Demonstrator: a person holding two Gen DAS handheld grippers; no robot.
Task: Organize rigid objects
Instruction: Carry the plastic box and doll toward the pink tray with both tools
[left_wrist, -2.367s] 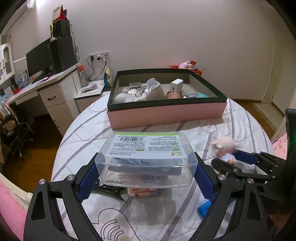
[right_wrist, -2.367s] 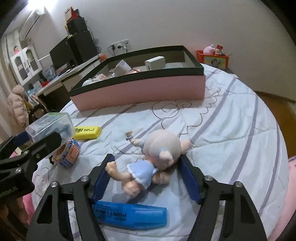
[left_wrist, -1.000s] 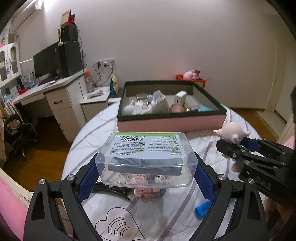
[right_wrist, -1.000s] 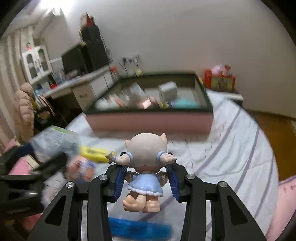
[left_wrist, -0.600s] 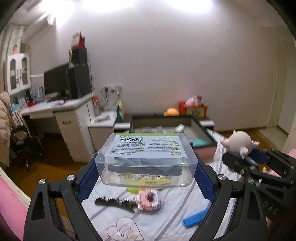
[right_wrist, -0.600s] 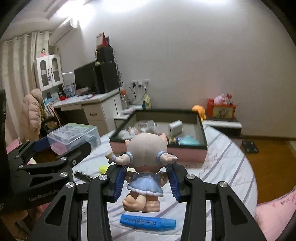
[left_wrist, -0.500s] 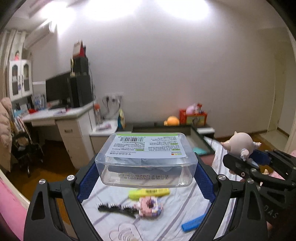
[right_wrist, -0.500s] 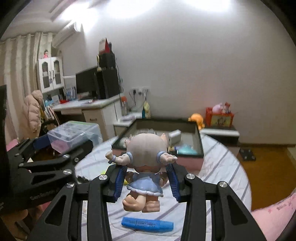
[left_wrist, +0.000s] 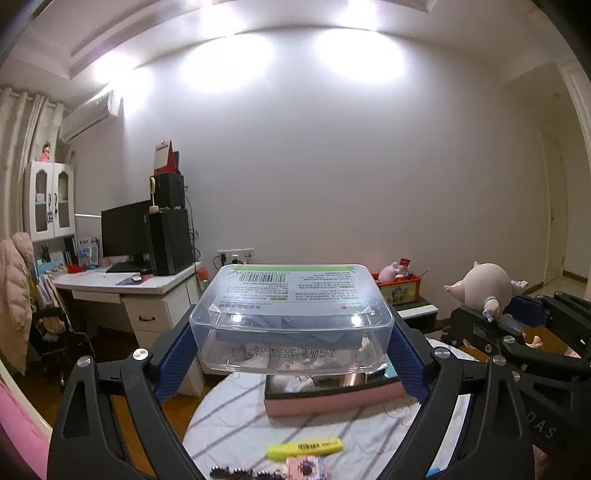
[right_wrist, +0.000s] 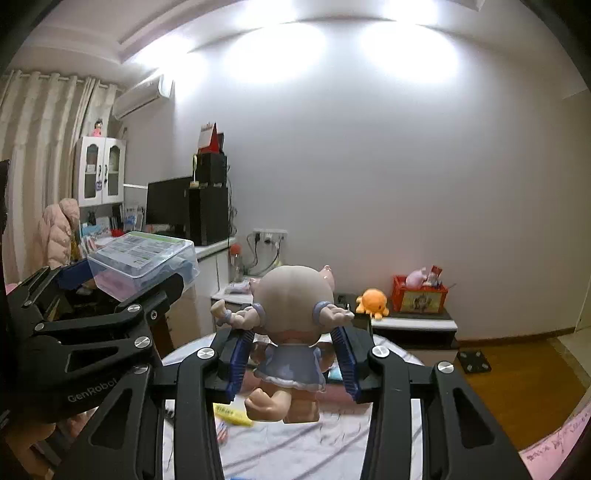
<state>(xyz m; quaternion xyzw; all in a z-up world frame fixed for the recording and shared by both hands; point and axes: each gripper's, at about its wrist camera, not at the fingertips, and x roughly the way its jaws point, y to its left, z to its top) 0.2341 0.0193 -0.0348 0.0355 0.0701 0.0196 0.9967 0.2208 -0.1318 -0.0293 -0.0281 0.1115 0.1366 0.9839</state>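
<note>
In transit — left tool (left_wrist: 291, 354) pinching clear box (left_wrist: 291, 314), right tool (right_wrist: 291, 360) pinching doll (right_wrist: 291, 332), both aloft; tray (left_wrist: 332, 397) at 6 o'clock part-filled — highlighter (left_wrist: 304, 448) and bits left on bed (left_wrist: 236, 417).

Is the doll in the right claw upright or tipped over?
Upright. The doll is clamped at its sides in the right claw, head up, feet hanging below.

Plastic box (left_wrist: 291, 317) sits between the left jaws, doll (right_wrist: 291, 325) between the right — doll right of box; tray (left_wrist: 332, 397) on bed (left_wrist: 236, 417) below; highlighter (left_wrist: 304, 447) nearer.
</note>
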